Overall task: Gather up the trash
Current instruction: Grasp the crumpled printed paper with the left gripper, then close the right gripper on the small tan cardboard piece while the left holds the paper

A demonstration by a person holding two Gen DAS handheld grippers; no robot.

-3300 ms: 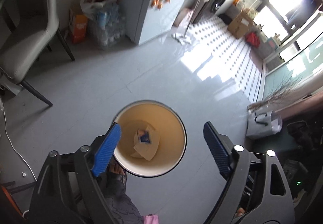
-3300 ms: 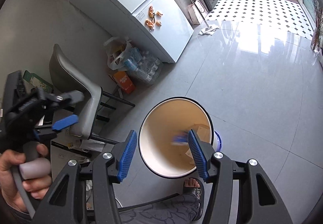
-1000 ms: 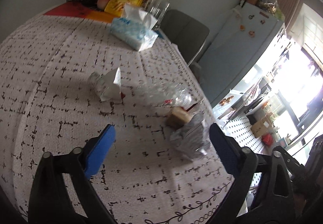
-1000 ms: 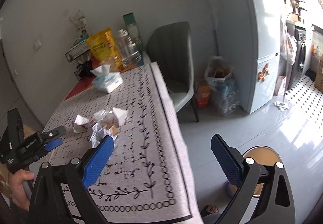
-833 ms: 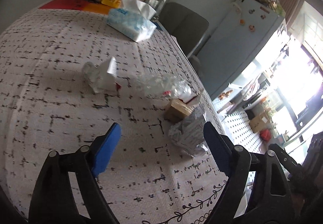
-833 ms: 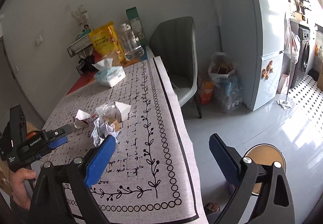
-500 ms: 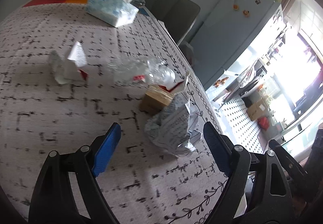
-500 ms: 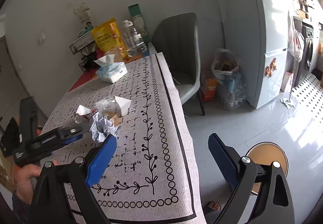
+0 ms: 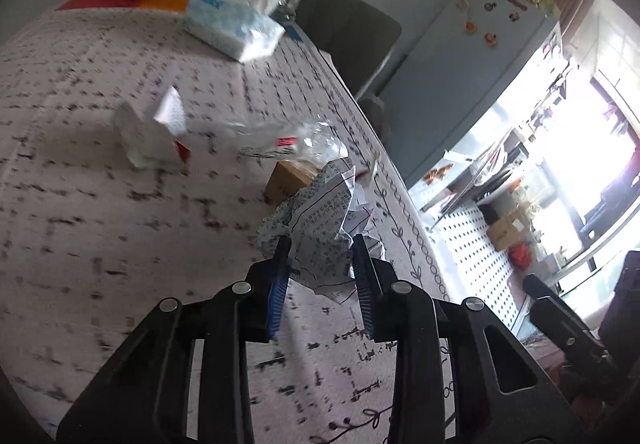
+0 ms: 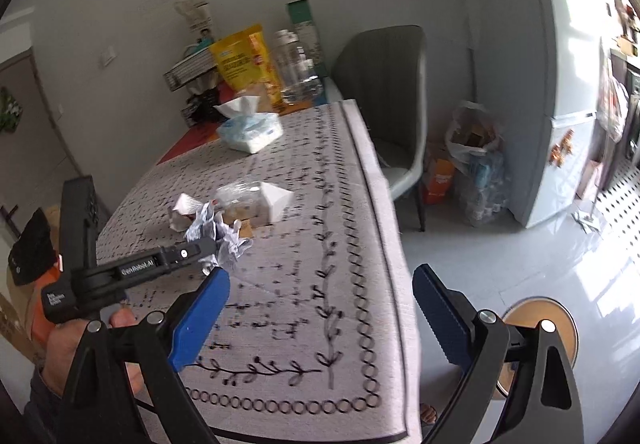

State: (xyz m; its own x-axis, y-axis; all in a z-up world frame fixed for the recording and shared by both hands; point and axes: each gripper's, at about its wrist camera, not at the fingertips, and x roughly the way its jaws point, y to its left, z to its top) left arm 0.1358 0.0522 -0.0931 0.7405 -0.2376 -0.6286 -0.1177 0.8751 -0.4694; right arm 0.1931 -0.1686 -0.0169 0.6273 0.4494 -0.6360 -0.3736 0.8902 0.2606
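Left gripper (image 9: 320,244) jaws are closing on the crumpled paper (image 9: 320,220) lying on the tablecloth (image 9: 100,204); right gripper (image 10: 320,308) is held apart, empty. Grasping is underway; lifting toward the bin (image 10: 560,332) is called for next.

Left gripper (image 9: 320,244) angling down, jaws closing, blue pads (image 9: 278,284) pressing both sides of crumpled paper (image 9: 320,228). Right gripper (image 10: 320,308) tilting down, jaws spread wide, nothing between. Left hand (image 10: 80,356) gripping handle.
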